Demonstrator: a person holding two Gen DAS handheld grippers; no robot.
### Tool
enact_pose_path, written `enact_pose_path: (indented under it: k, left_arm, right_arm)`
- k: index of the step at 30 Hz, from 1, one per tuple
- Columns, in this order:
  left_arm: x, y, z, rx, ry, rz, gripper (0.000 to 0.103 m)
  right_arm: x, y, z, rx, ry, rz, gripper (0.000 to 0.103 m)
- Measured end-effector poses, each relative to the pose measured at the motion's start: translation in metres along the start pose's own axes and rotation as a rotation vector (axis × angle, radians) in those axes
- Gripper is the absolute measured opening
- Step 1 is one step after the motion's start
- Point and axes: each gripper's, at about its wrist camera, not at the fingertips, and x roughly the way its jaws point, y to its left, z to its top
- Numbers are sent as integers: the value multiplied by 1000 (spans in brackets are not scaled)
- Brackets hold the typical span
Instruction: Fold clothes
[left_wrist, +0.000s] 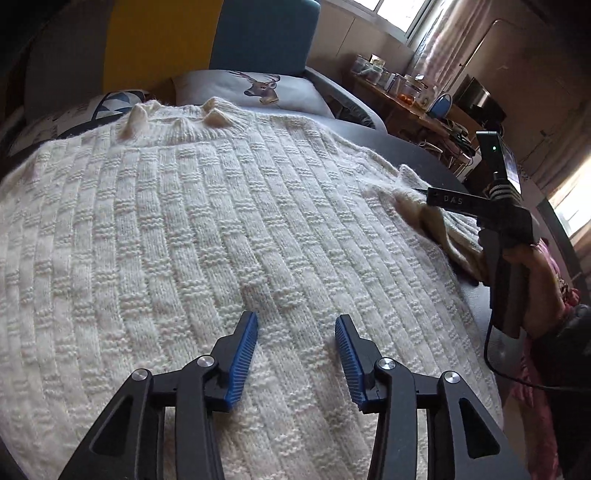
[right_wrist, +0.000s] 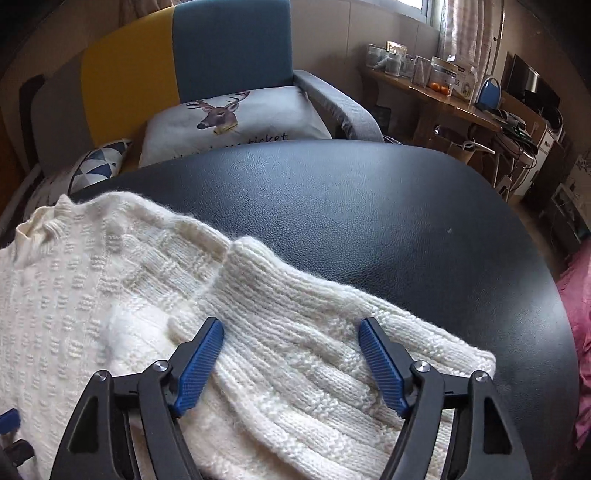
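Cream sweater (left_wrist: 184, 229) spread on bench (right_wrist: 369, 206); sleeve (right_wrist: 314, 332) at 3 o'clock lies inward; left claw (left_wrist: 296, 325) and right claw (right_wrist: 291, 332) both apart, empty; sleeve fold likely in hand.

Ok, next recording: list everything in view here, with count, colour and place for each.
sweater: one, cream knit, spread flat on the table, one sleeve folded in at its right side
table: one, black leather-look top, under the sweater
armchair: one, blue, yellow and grey, behind the table
deer cushion: one, white with a deer print, on the armchair seat
triangle cushion: one, blue and white, left of the deer cushion
side desk: one, wooden, far right by the window, crowded with jars and oranges
left tool: one, black with blue pads, open above the sweater body
right tool: one, same colours, open over the sleeve
hand: one, gripping the right tool's handle
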Motion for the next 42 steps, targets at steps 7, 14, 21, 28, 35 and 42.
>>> enact_pose_path:
  k: [7, 14, 21, 28, 35, 42]
  left_arm:
    - [-1, 11, 1, -71, -5, -79, 50]
    - [-2, 15, 2, -83, 1, -104, 50]
    - [-3, 12, 1, -67, -1, -85, 50]
    - [0, 3, 0, -17, -4, -29, 50]
    - [2, -3, 2, 11, 18, 7, 51]
    - [-2, -9, 16, 4, 66, 30, 51]
  right_arm:
    - [3, 9, -1, -94, 40, -7, 60]
    - [-13, 6, 4, -74, -36, 40, 13]
    - [-73, -80, 0, 119, -157, 57, 13]
    - [-99, -182, -55, 343, -173, 47, 14]
    - [-125, -255, -121, 572, -244, 68, 24]
    - [-169, -238, -120, 382, -281, -6, 28]
